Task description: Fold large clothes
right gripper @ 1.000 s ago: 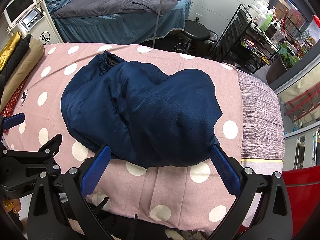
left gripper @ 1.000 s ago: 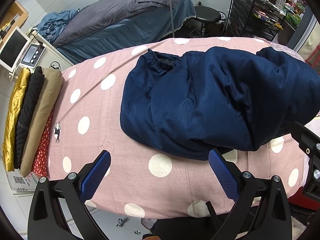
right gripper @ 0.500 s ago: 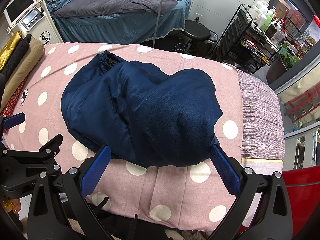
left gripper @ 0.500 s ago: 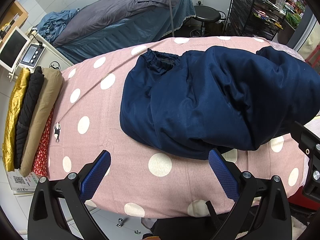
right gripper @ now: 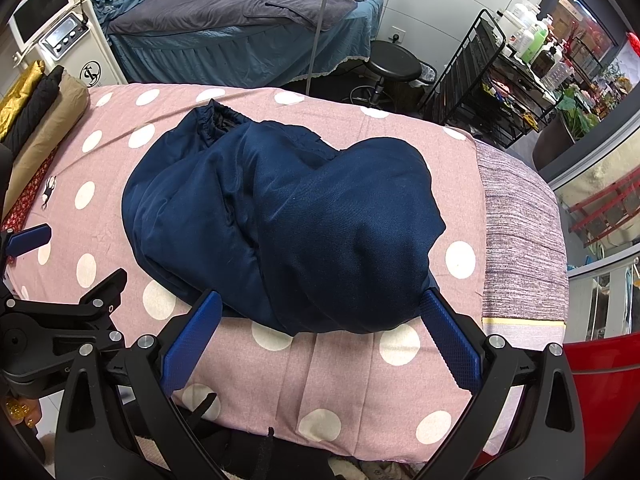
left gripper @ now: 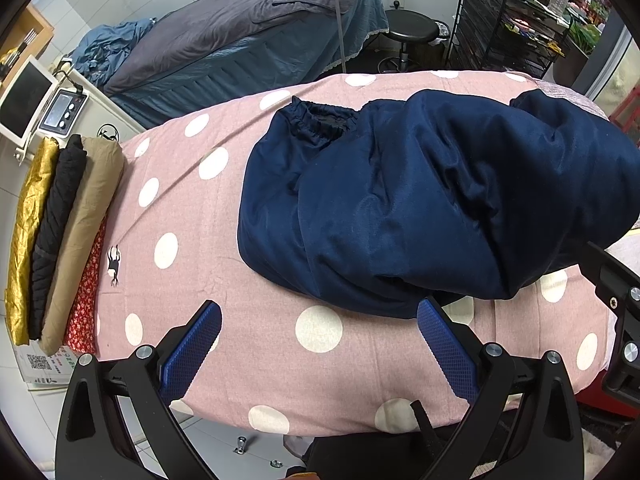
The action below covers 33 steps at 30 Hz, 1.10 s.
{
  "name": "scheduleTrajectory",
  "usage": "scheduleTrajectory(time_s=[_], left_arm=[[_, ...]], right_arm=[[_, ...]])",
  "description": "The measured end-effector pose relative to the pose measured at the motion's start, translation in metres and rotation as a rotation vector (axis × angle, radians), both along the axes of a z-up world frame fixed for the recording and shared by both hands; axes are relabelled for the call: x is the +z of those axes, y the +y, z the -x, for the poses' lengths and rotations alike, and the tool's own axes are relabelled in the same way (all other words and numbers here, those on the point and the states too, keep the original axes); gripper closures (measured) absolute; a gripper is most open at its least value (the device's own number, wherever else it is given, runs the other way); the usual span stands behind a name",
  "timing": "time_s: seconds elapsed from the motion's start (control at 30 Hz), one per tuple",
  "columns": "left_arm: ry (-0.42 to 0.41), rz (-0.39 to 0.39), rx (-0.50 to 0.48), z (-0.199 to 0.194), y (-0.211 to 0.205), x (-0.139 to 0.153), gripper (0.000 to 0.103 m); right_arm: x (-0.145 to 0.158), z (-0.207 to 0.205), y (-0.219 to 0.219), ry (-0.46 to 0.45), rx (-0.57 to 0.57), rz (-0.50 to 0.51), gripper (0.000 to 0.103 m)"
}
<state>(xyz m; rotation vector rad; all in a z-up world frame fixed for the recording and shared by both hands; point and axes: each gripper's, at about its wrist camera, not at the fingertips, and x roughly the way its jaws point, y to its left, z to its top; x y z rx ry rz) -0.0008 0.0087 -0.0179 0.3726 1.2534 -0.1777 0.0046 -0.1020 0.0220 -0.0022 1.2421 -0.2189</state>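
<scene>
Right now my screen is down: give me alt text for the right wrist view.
A bunched navy garment lies on a pink polka-dot bed cover, its elastic opening at the far left. The right gripper is open and empty at the garment's near edge; the left gripper shows at the left edge. Folded clothes sit at the far left.

A blue-draped treatment bed (right gripper: 240, 28) is seen at upper centre, a black stool (right gripper: 394, 66) beside it, and a black wire rack (right gripper: 496, 92) at upper right.

bunched navy jacket (right gripper: 280, 220) on polka-dot bed (right gripper: 340, 364)
</scene>
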Motion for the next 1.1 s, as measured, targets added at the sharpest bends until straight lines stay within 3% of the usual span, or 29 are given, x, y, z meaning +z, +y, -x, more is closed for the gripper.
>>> scheduleTrajectory(time_s=[0.53, 0.7, 0.8, 0.93, 1.1], left_arm=[[0.016, -0.010, -0.007, 0.001, -0.005, -0.004, 0.007], [0.026, -0.001, -0.049, 0.001, -0.004, -0.015, 0.007], [0.091, 0.032, -0.045, 0.001, 0.000, -0.029, 0.007], [0.206, 0.122, 0.043, -0.004, 0.018, -0.047, 0.007], [0.186, 0.139, 0.119, -0.018, 0.043, -0.047, 0.007]], right_arm=[[-0.003, 0.000, -0.003, -0.001, -0.003, -0.002, 0.005], [-0.005, -0.001, -0.020, -0.021, -0.031, -0.025, 0.005], [-0.006, -0.001, -0.040, -0.047, -0.067, -0.055, 0.005], [-0.010, -0.001, -0.065, -0.077, -0.105, -0.114, 0.005], [-0.029, -0.010, -0.079, -0.085, -0.096, -0.283, 0.005]])
